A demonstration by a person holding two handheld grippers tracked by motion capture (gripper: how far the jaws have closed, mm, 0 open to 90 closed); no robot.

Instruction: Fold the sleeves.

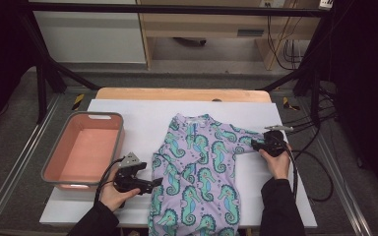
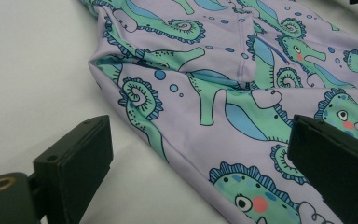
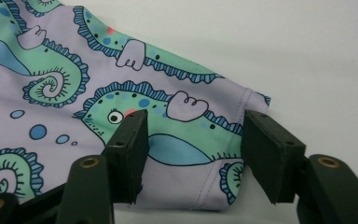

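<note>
A lilac child's garment [image 1: 197, 167] printed with green seahorses lies flat on the white sheet [image 1: 133, 115], its lower end hanging over the near edge. My left gripper [image 1: 155, 184] is at the garment's left edge, open wide; in the left gripper view its jaws [image 2: 200, 158] stand either side of the hem [image 2: 163, 149] of the garment [image 2: 223, 93]. My right gripper [image 1: 256, 145] is at the right sleeve end. In the right gripper view its jaws [image 3: 193, 149] straddle the cuff [image 3: 244, 105] of the sleeve [image 3: 74, 93], half open, pads not pressing the cloth.
A pink basin [image 1: 120, 132] with a grey rim stands empty at the left on the sheet. The wooden table edge [image 1: 177, 93] runs along the back. Black cables [image 1: 320, 162] trail off the right side, and black frame posts stand at both back corners.
</note>
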